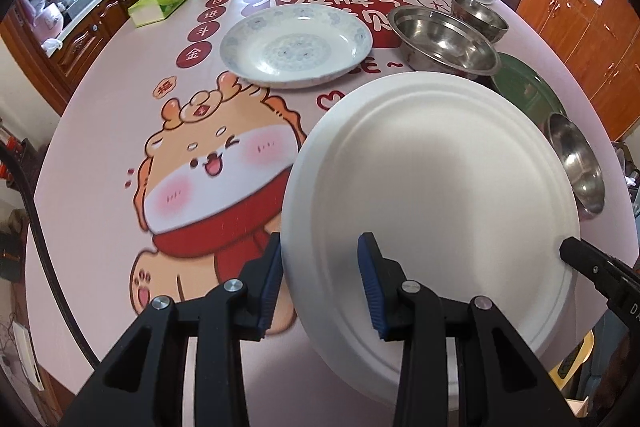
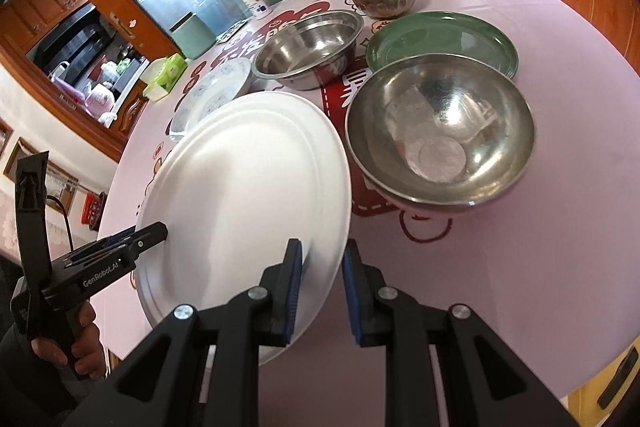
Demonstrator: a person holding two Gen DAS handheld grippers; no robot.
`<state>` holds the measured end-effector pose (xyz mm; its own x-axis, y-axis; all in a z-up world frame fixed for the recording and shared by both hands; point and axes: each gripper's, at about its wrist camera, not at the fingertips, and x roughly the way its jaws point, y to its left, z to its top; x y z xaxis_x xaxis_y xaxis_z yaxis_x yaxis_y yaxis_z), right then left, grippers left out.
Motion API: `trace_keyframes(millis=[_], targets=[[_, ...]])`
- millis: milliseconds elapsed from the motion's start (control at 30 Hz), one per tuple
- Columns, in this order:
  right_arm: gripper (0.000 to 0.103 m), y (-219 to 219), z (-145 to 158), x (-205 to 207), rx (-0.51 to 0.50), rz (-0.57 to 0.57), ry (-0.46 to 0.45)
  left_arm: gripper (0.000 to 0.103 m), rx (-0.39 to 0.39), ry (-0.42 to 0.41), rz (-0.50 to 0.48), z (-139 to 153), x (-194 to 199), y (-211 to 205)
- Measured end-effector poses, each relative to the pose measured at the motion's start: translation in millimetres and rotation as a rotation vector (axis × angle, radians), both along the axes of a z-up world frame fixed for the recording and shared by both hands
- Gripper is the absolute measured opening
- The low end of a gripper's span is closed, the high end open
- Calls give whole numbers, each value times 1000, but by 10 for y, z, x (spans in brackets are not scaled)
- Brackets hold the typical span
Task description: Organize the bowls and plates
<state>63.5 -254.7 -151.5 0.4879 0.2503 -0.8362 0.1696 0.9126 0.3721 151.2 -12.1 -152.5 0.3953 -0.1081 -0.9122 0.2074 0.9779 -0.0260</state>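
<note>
White plate (image 1: 432,195), tilted and off the table (image 1: 100,155), gripped at opposite rim edges: left gripper (image 1: 320,283) and right gripper (image 2: 322,291) each narrowly closed on the rim. Nearest stack target is prob. the patterned plate (image 1: 296,45); bowls (image 2: 440,127) sit just beside. Keep both grips level w/ each other, carry clear of bowl rims, lower flat and centred before releasing.

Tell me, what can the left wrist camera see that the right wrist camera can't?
Only the left wrist view shows the cartoon animal printed on the tablecloth. Only the right wrist view shows a hand holding the left gripper's handle. Both show the white plate gripped at its rim by the left gripper and right gripper, the steel bowls and the green plate.
</note>
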Motion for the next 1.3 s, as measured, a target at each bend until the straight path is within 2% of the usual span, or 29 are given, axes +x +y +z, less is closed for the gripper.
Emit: trace_keyframes(millis=[200,667,1000,1233,1300], targets=[[20,-15,25,-158,-2,29,5,36,10,-4,6,24,-258,-14],[20,-176,-157,-421,-25,32,111,36,19,50,-15,-186,-650,-183],[20,-239,-354,-433,-45,16,184,36,27,114,-43,-434,-651,-282],[21,-257,-406,-403,-47,9,196,36,34,126,-57,-477,-597,-307],[21,-249,-411,-387,-54,7,200,39,34,127,-64,-478,-580,-319]])
